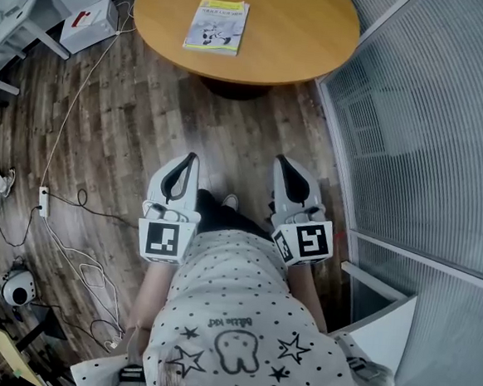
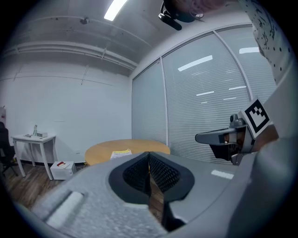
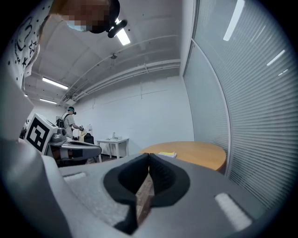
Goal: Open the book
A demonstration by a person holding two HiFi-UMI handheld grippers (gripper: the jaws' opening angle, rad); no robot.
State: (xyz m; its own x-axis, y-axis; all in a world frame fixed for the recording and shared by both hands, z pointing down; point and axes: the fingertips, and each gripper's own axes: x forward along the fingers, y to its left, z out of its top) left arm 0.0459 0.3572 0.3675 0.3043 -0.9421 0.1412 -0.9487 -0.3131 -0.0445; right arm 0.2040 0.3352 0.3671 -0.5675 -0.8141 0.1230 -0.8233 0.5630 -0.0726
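The book (image 1: pixel 216 25) lies closed and flat on the round wooden table (image 1: pixel 304 35), with its cover up. It is in the left half of the table, not far from the edge that faces the person, and nothing touches it. Both grippers are well apart from the table. They are held in front of the person's body, above the wooden floor (image 1: pixel 131 113), side by side and pointing toward the table, nearly level.

The left gripper (image 1: pixel 193 156) has its jaws together: in the left gripper view the two dark pads meet along one line and nothing is between them. The right gripper (image 1: pixel 282 160) has the same state, its pads are pressed one to the other and hold nothing.

On the floor beyond the left edge of the table stands a white box (image 1: pixel 90 24), and a white cable (image 1: pixel 73 116) runs from there to a power strip (image 1: pixel 44 202). A glass wall with blinds (image 1: pixel 430 120) is on the right side
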